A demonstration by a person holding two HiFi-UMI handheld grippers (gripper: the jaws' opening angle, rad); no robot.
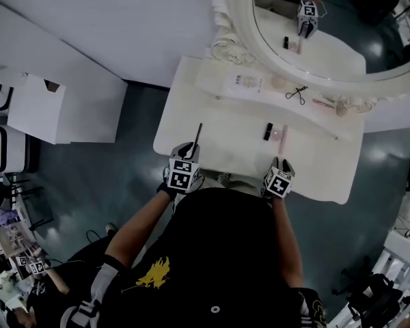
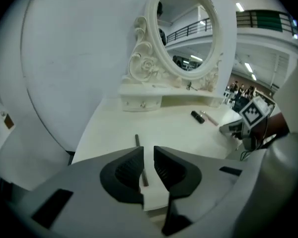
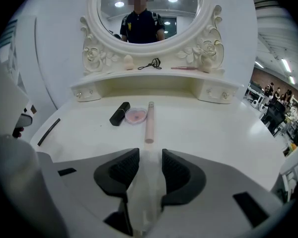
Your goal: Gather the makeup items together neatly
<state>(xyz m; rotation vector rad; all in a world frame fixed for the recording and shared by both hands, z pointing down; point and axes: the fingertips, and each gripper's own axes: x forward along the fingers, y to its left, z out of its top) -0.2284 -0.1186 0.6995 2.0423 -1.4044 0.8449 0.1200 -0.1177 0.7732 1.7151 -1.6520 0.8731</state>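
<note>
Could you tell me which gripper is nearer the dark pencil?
Left. The left gripper straddles the pencil; the right gripper is across the table, before the pink tube.

Black short-sleeved shirt [image 1: 225,251], yellow emblem [image 1: 154,273].

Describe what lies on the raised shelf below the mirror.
On the shelf lie a pale rounded sponge, a black eyelash curler, a slim pink stick and, seen from the head view, a flat packet. What is inside its drawers cannot be seen.
</note>
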